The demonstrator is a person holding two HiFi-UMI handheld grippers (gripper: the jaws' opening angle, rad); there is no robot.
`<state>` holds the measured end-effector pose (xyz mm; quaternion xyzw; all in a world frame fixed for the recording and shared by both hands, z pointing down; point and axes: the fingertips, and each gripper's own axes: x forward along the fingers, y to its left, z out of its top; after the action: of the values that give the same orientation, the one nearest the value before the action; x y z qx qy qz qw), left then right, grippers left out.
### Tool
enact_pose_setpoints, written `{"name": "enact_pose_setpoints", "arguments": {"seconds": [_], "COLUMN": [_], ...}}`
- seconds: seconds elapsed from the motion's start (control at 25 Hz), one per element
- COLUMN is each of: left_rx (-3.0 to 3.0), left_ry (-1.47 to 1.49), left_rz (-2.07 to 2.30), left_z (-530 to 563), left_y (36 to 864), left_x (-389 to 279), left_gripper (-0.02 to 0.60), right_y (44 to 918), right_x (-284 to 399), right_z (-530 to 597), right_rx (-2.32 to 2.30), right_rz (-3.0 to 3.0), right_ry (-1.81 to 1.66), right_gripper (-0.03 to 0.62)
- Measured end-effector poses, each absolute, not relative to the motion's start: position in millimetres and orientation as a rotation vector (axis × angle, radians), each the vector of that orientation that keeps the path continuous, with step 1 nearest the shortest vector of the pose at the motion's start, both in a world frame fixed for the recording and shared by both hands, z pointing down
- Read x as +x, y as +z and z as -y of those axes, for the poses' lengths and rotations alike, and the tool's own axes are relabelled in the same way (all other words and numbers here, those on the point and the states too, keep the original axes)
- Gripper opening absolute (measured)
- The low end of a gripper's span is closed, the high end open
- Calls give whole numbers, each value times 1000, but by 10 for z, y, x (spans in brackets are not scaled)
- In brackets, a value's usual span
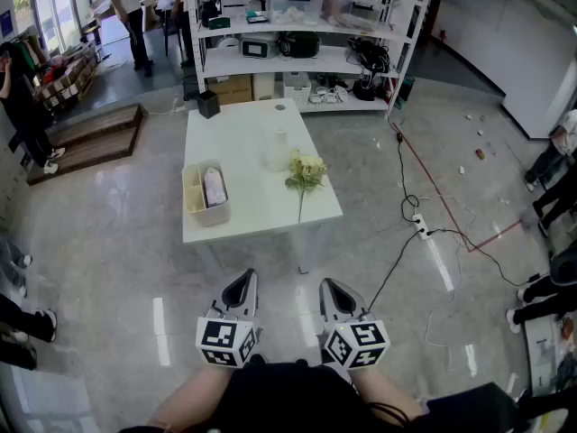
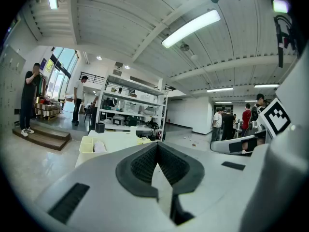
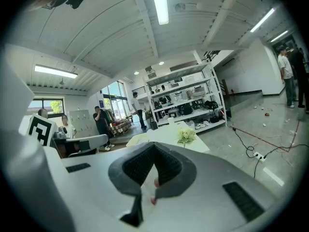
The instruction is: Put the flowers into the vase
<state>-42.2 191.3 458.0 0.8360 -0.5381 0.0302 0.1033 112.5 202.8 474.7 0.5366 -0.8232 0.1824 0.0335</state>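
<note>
A white table [image 1: 261,207] stands ahead of me in the head view. On it a small white vase [image 1: 278,150] stands upright. Just right of the vase lies a bunch of pale yellow flowers [image 1: 305,171], its stem pointing toward me; the blooms [image 3: 186,136] also show in the right gripper view. My left gripper [image 1: 242,287] and right gripper [image 1: 335,293] hang side by side well short of the table's near edge. Both are shut with nothing between their jaws. The left gripper's fingertips [image 2: 155,146] meet at a point, as do those of the right gripper [image 3: 154,146].
A pale yellow bin [image 1: 206,194] with a packet inside sits on the table's left side, and a black box [image 1: 208,104] at its far left corner. Behind stands a white shelf rack [image 1: 297,43]. Cables and a power strip [image 1: 422,226] lie on the floor at right. People stand around the edges.
</note>
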Motion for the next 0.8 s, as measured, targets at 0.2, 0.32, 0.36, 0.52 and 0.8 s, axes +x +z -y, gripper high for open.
{"name": "enact_pose_setpoints", "arguments": {"seconds": [0.2, 0.32, 0.36, 0.52, 0.8], "left_rx": [2465, 2464, 2464, 2462, 2448], "left_ry": [88, 89, 88, 93, 105], "left_rz": [1583, 1583, 1582, 1581, 1589], "left_z": [-1933, -1936, -1938, -1957, -1966], "left_y": [4604, 4613, 4613, 4608, 4635], "left_x": [-430, -431, -424, -382, -311], "left_gripper": [5, 5, 5, 5, 5], "right_y": [4768, 4778, 4778, 4766, 4847], "right_x": [1080, 1078, 1083, 1178, 1248], "right_z": [-2065, -2073, -2071, -2060, -2083], "right_rx": [1641, 1633, 1629, 1659, 1623], "right_rz": [2526, 2535, 2550, 2579, 2581], "right_ry": [534, 554, 586, 673, 691], "right_gripper": [3, 3, 3, 3, 3]}}
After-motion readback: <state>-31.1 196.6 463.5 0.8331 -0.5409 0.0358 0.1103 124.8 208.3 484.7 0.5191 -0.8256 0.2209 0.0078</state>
